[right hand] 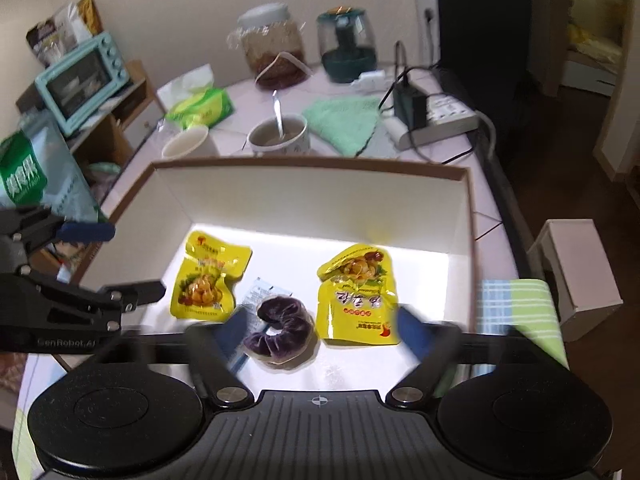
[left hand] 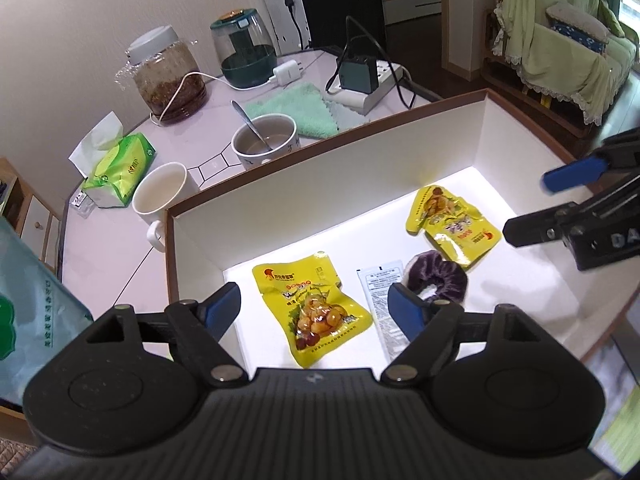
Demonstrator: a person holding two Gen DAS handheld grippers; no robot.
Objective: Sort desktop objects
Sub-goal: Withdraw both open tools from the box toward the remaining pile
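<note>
Both my jaws hang spread and empty over the white-lined box [left hand: 304, 184].

From my left wrist: my left gripper [left hand: 316, 308] stands released above a crinkled, glossy yellow snack pouch [left hand: 314, 312]; beside it lie a flat white sachet [left hand: 380, 300], a plush purple velvet scrunchie [left hand: 440, 276] and a second yellow pouch [left hand: 450, 224], creased and curled, all on the box's smooth floor. My right gripper [left hand: 532, 204] enters from the right, fingers apart. Only here do I see the draped sofa [left hand: 560, 40]. From my right wrist: my right gripper [right hand: 320, 330], blurred, brackets the scrunchie [right hand: 280, 328] and second pouch [right hand: 356, 296] without touching them; the first pouch [right hand: 206, 276] lies left, the sachet [right hand: 260, 290] partly under the scrunchie. Only this view shows the mint toaster oven [right hand: 80, 80] and a checked cloth [right hand: 520, 316].
</note>
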